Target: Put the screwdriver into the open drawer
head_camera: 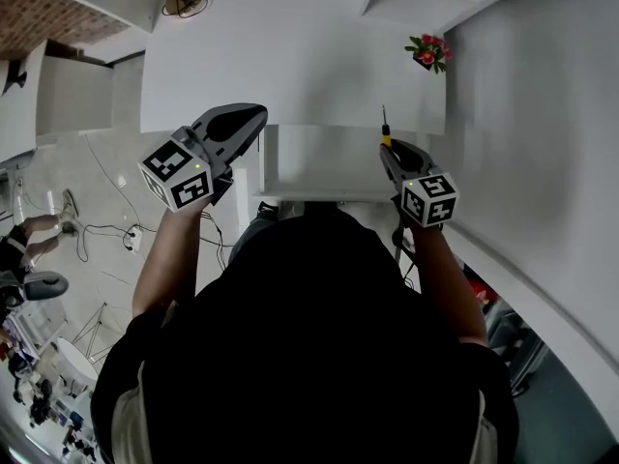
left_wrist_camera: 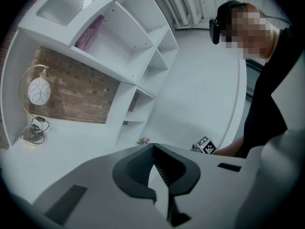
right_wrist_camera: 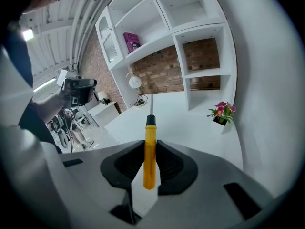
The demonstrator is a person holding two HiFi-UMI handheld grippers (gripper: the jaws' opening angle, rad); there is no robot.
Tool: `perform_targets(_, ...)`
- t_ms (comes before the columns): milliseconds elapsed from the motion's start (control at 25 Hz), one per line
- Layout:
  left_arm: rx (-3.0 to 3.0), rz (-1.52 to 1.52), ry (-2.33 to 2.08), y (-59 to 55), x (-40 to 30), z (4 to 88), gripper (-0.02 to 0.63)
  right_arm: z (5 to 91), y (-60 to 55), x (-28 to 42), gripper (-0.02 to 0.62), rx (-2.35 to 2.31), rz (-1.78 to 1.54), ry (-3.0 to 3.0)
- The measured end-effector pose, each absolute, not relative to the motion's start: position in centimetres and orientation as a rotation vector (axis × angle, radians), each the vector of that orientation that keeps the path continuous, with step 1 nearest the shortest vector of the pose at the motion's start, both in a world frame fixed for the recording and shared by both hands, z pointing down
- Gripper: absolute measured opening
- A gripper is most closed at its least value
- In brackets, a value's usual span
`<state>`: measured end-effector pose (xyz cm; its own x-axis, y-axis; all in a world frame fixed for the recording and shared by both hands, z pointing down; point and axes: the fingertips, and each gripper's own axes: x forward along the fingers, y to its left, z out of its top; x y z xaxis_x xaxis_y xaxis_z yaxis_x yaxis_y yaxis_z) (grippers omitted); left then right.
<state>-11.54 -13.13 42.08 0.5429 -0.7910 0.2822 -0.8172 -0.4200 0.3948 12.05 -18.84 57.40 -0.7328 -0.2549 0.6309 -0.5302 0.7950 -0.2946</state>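
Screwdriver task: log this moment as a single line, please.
right gripper: jaws shut on screwdriver, shaft pointing forward | left gripper: jaws together, empty | drawer: open, screwdriver not yet inside

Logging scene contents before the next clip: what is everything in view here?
screwdriver: one, yellow handle, in the right gripper
desk: one, white, centre of head view
drawer: one, white, open at the desk's front
flowers: one pot, pink, desk's far right
lamp: one, white globe, back of desk
shelf unit: one, white, against brick wall
book: one, purple, on the shelf unit
left gripper: one, grey, shut, empty
right gripper: one, grey, shut on the screwdriver
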Motion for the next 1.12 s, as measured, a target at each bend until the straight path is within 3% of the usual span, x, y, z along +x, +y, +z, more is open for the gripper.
perform_targets(1120, 2.164, 0.092, -1.373, -10.1, -12.7, 45.6, 0.015, 68.3, -15.1, 11.6, 0.084, 0.274, 0.253, -2.227)
